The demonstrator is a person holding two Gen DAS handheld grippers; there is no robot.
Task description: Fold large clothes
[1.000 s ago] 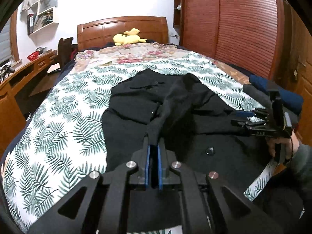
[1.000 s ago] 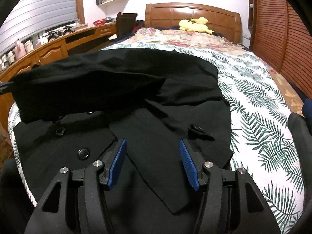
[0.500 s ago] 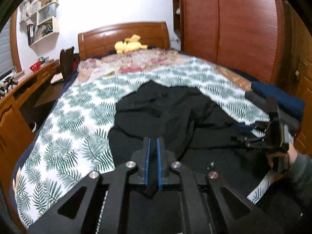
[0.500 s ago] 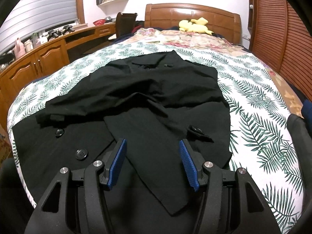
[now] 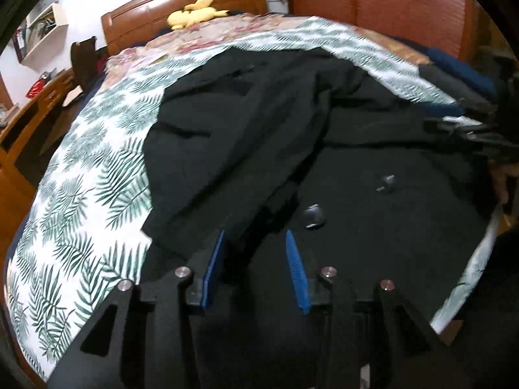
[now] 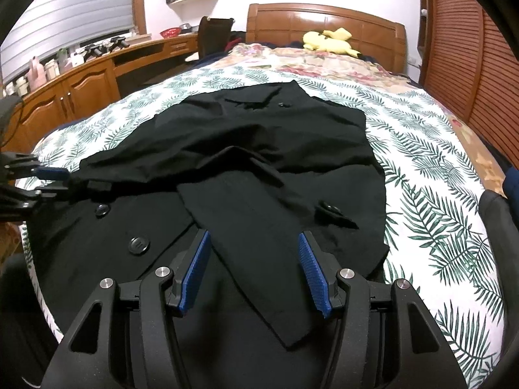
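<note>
On the leaf-print bedspread (image 6: 431, 175) a black coat (image 6: 259, 149) is spread flat, w/ a sleeve folded across its front. The left gripper (image 5: 256, 253), jaws just opened, is parted over that sleeve's cuff end, nothing pinched. The right gripper (image 6: 254, 256) is held apart above the coat's front, gripping nothing.

Both wrist views close above bed (image 5: 81, 194), facing headboard (image 6: 324, 22); share black coat (image 6: 259, 136), from opposite sides.

left gripper (image 5: 254, 243): jaws just opening, lower centre of frame, sunk closer | long black fabric sleeve (image 5: 246, 149): released, lying flat across black buttoned coat (image 6: 259, 175), no longer lifted
</note>
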